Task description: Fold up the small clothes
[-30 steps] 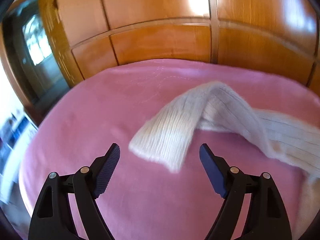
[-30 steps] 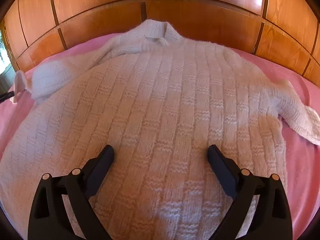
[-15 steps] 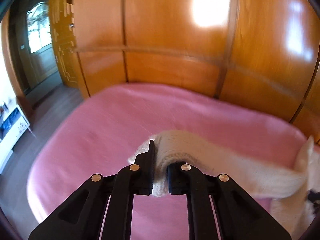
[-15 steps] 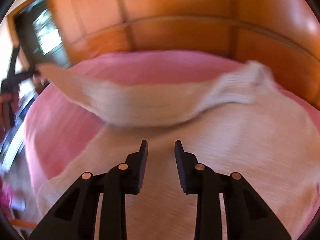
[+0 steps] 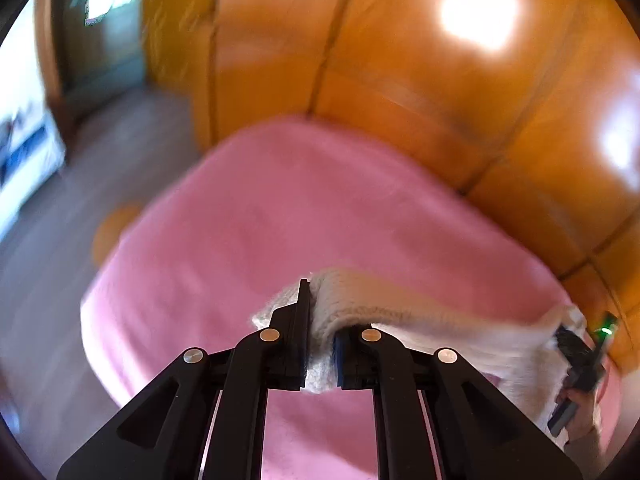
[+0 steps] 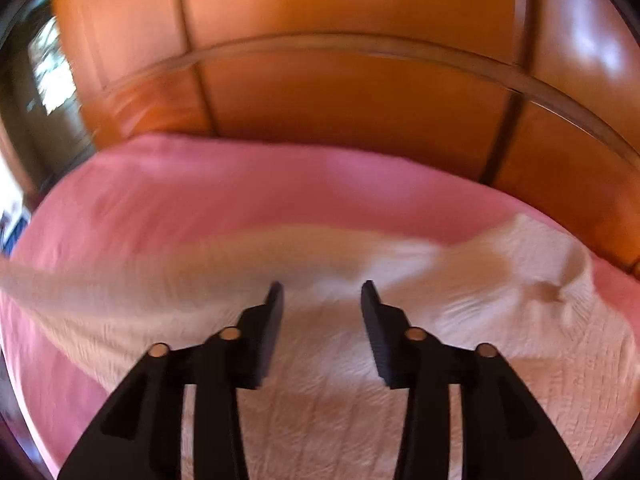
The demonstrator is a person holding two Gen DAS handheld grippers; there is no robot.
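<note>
- Left gripper (image 5: 320, 354) pinches the sweater (image 6: 400, 360) sleeve (image 5: 400, 312) above the pink blanket (image 5: 280, 208).
- Right gripper (image 6: 322, 320) opening, nothing between its fingers.
- Wooden wardrobe (image 6: 340, 92) behind; blurry.

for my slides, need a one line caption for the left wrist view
Left gripper shut on the cuff of a cream knit sweater sleeve, lifted over the pink bedspread.

both wrist views angled down from above pink bed (image 5: 248, 216), facing wooden panelling (image 6: 352, 100), sharing cream sweater (image 6: 460, 320)
</note>
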